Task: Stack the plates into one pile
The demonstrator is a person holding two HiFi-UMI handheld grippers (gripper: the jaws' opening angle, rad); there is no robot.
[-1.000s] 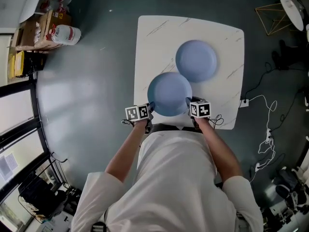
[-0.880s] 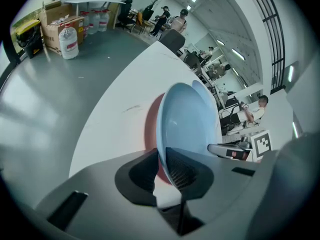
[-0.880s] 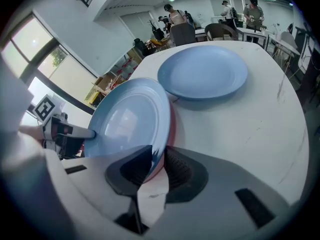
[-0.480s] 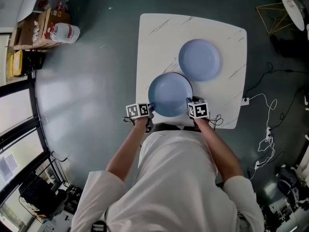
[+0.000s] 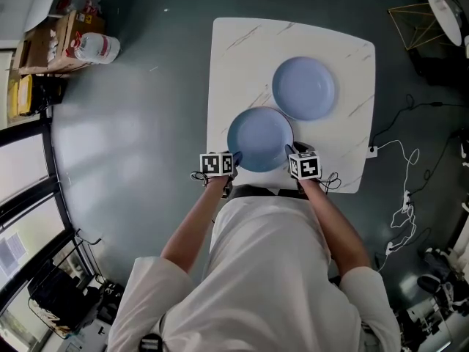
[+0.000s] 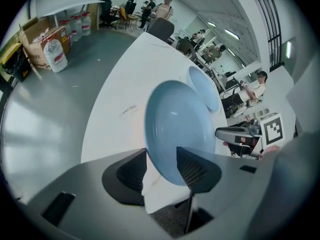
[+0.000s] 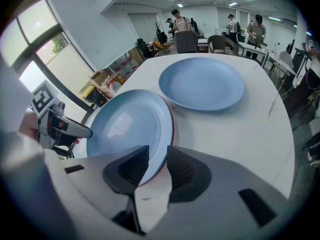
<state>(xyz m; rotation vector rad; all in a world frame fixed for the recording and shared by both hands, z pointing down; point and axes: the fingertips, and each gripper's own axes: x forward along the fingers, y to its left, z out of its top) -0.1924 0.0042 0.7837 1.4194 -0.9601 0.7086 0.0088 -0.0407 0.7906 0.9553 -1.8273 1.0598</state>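
Two light blue plates lie on the white marble table [image 5: 234, 57]. The near plate [image 5: 259, 139] [image 6: 175, 129] [image 7: 127, 129] touches the far plate [image 5: 304, 88] [image 7: 202, 84] at its rim. My left gripper [image 5: 233, 161] [image 6: 161, 156] is at the near plate's left rim. Its jaws have just been opening, and the rim stands between them with a gap. My right gripper [image 5: 290, 152] [image 7: 158, 156] is at the plate's right rim. Its jaws have also just been opening and stand apart around the rim.
The table's near edge runs just under both grippers, with grey floor [image 5: 132, 123] around it. Cardboard boxes and a jug [image 5: 73, 46] stand at the far left. Cables [image 5: 407, 189] trail on the floor to the right.
My left gripper has shifted slightly toward the near plate's rim. The plates and the right gripper stand about where they were.
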